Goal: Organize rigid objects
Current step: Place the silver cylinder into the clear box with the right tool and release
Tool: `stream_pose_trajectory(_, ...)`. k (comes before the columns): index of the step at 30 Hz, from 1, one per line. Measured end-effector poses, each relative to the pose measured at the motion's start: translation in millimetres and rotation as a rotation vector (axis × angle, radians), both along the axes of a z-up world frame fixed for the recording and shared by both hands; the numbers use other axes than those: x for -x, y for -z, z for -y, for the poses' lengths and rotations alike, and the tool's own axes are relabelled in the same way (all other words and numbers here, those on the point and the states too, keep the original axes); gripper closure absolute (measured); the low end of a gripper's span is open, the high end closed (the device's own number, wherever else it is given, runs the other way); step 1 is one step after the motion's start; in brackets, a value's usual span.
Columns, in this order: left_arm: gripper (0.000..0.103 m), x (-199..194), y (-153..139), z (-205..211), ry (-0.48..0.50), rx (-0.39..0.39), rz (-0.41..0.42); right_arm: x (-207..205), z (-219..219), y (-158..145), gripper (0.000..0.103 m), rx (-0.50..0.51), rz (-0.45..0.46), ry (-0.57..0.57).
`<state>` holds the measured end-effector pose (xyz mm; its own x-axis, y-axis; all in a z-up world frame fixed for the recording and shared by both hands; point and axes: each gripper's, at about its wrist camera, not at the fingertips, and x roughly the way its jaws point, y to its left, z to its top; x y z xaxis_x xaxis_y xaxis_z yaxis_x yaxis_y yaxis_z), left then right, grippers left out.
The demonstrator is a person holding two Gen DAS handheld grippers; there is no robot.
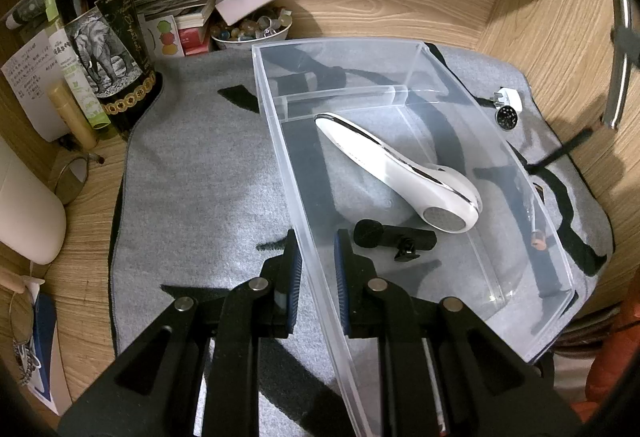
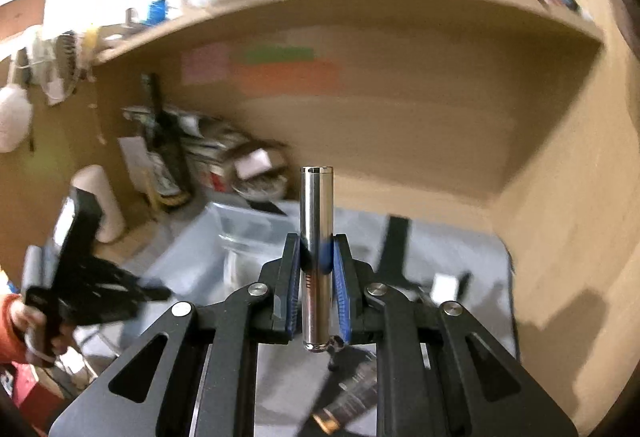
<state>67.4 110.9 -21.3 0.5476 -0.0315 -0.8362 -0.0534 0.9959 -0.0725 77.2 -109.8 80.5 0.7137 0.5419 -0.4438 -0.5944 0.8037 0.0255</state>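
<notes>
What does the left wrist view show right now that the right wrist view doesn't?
Left wrist only: the contents of the clear bin, a white handheld device and a small black clip-on piece, plus the left gripper straddling the bin's near wall, with a gap showing at each pad. Right wrist only: the right gripper shut on a silver metal cylinder, held upright above the desk. Both: the bin, the grey mat, the wine bottle and the paper clutter at the back, blurred in the right view.
</notes>
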Motion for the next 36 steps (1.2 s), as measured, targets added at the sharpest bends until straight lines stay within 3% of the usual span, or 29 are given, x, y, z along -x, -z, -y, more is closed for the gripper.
stream_pose_trajectory(7, 0.088, 0.4, 0.0, -0.4, 0.000, 0.000, 0.000, 2.4, -52.8, -6.0, 0.089, 0.005, 0.009, -0.148)
stream_pose_trajectory(15, 0.088, 1.0, -0.3, -2.3, -0.003, 0.002, -0.001, -21.7, -108.6, 53.2, 0.089, 0.165, -0.145, -0.242)
stream_pose_trajectory(22, 0.088, 1.0, -0.1, -1.2, -0.005, 0.001, -0.002, -27.7, -117.5, 84.3, 0.089, 0.253, -0.260, -0.312)
stream_pose_trajectory(30, 0.088, 1.5, 0.9, 0.0, -0.008, -0.002, 0.000, -27.0, -131.1, 98.6, 0.089, 0.353, -0.277, -0.344)
stream_pose_trajectory(36, 0.088, 1.6, 0.8, 0.2, -0.008, -0.004, -0.001, -31.6, -127.3, 96.5, 0.087, 0.355, -0.282, -0.311)
